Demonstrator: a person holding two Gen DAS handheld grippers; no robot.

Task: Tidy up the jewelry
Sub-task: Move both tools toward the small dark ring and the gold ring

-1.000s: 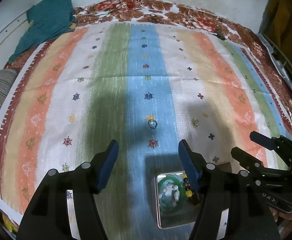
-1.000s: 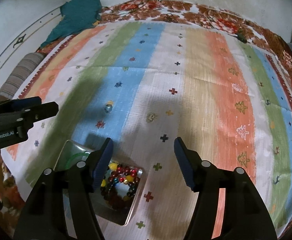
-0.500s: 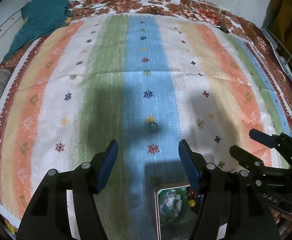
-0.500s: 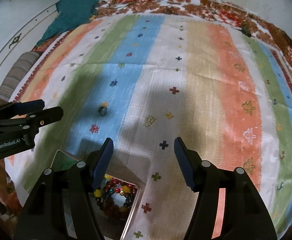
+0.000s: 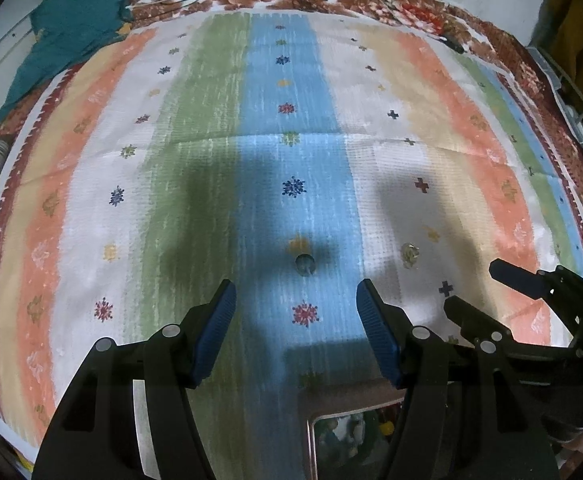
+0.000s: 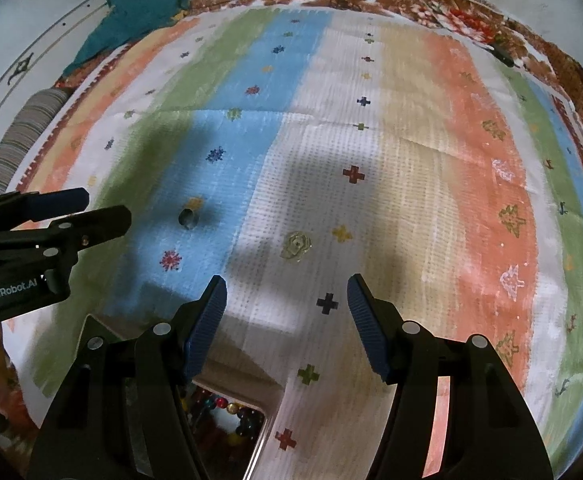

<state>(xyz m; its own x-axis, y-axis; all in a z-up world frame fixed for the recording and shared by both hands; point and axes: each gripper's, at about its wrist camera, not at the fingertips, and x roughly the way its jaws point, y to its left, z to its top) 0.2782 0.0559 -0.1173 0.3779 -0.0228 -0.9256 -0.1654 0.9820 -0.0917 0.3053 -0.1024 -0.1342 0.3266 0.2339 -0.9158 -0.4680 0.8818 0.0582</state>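
I hold my left gripper [image 5: 295,312] wide, lined up on the dark ring [image 5: 304,263] just above it mid-frame. My right gripper [image 6: 287,304] gapes likewise under the pale floral ring [image 6: 296,245]. The tray [image 6: 257,446] waits at bottom, presumably for both.

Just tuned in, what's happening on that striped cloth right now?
Someone holds two handheld grippers over a striped cloth. The left gripper is open and empty, lined up on a small dark ring lying on the blue stripe. The right gripper is also open and empty, facing a pale flower-shaped piece on the white stripe. A metal tray holding coloured beads sits near the cloth's closer edge.
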